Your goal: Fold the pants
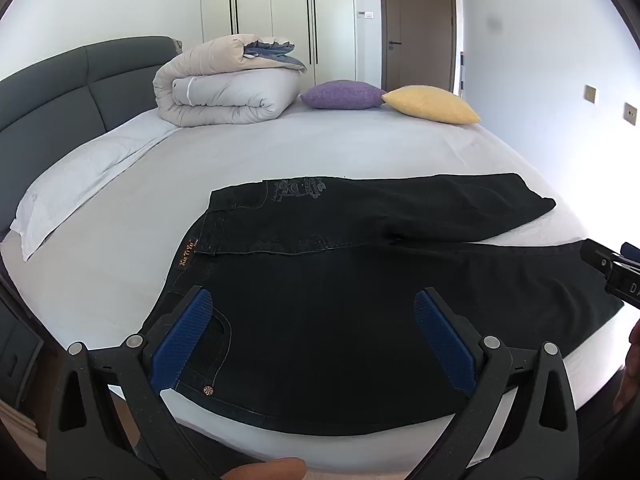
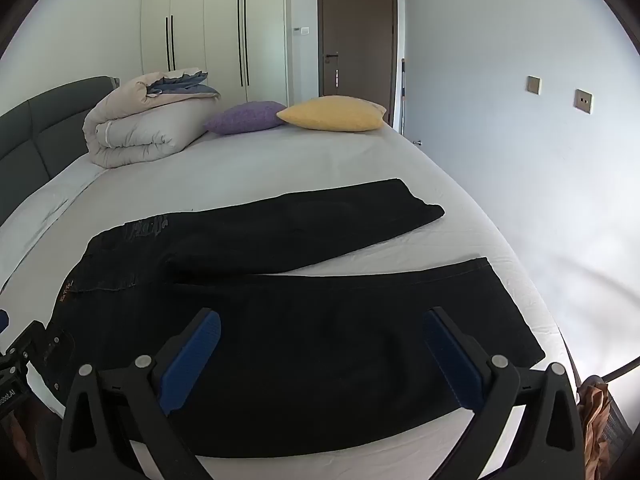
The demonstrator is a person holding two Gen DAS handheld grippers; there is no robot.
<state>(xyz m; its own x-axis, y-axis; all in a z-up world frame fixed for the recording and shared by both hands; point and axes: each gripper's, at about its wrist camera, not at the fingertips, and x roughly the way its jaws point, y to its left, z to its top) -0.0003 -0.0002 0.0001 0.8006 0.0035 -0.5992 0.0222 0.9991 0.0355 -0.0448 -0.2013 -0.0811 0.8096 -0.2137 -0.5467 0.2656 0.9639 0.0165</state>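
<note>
Fingers of the left gripper (image 1: 312, 334) and right gripper (image 2: 320, 354) gape wide, holding nothing, so pinch the pants' (image 1: 320, 320) lower-frame edge evenly before folding toward the upper-frame leg.

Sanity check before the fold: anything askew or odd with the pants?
Black denim pants lie flat on the white bed sheet, legs splayed apart in a V, and the waistband corner is flipped over. Otherwise nothing stands out; both grippers hover open.

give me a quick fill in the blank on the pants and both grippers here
The black pants lie spread on the ____.
Both the left gripper and the right gripper are ____.
The purple cushion sits beside a ____ one.

Missing words: bed; open; yellow
</note>
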